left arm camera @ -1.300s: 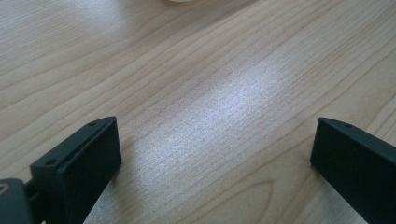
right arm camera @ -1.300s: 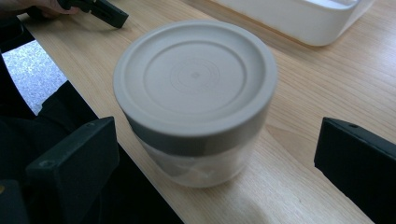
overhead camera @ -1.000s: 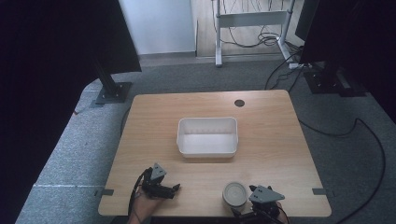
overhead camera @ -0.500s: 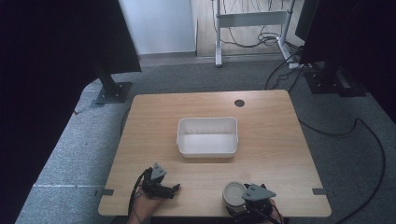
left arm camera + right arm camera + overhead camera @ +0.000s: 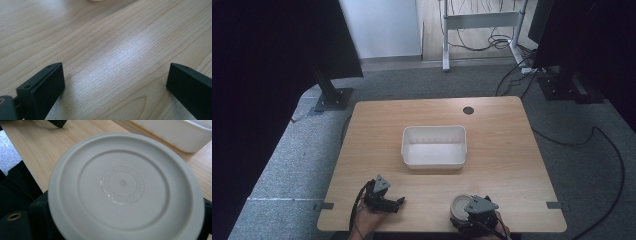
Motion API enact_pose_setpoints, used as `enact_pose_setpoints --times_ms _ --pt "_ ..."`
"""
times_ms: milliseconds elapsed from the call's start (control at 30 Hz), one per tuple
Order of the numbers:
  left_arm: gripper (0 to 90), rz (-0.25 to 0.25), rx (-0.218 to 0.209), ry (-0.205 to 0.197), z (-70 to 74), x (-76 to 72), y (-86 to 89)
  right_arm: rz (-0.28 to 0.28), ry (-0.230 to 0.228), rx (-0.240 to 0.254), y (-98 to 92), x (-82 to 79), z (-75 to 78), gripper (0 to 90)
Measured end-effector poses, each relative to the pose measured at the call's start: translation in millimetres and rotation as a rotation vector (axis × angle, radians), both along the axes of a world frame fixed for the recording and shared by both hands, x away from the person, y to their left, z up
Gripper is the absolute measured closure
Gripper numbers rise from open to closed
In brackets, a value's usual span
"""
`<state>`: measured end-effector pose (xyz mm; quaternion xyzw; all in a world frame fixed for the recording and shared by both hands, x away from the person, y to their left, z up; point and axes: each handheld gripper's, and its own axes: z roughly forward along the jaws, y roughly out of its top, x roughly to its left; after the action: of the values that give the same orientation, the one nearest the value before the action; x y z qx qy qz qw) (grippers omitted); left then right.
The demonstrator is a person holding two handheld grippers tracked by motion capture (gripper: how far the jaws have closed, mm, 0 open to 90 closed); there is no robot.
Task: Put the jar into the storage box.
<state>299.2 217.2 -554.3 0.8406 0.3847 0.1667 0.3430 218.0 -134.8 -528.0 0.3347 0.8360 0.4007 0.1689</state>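
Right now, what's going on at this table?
A person works two handheld grippers at the near edge of a wooden table. The right gripper sits around a round white lid, its jaws on either side of the rim; whether they actually clamp it can't be told. The left gripper is open over bare wood, holding nothing. A white rectangular tub sits mid-table and looks empty.

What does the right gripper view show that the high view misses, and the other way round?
The right gripper view alone shows the raised ring of lettering on the round white lid. The high view alone shows the whole table, the left gripper near its front edge, the grey floor and the dark stands beyond. Both show the lid at the right gripper, the white tub and the wooden tabletop.
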Motion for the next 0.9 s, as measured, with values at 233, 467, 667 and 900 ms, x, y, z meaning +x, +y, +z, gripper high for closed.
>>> enact_pose_setpoints --times_ms 233,467,667,900 --pt "1.5 0.000 0.000 0.000 0.0 0.0 0.0 -0.013 0.018 -0.004 0.6 0.3 1.7 9.5" --pt "1.5 0.000 0.000 0.000 0.0 0.0 0.0 -0.023 0.027 -0.009 1.1 2.5 3.1 9.5" --pt "1.5 0.000 -0.001 0.000 0.0 0.0 0.0 -0.031 0.028 -0.001 1.0 6.0 5.9 9.6" --pt "1.5 0.000 -0.001 0.000 0.0 0.0 0.0 -0.034 0.019 0.005 2.5 12.1 10.5 9.6"
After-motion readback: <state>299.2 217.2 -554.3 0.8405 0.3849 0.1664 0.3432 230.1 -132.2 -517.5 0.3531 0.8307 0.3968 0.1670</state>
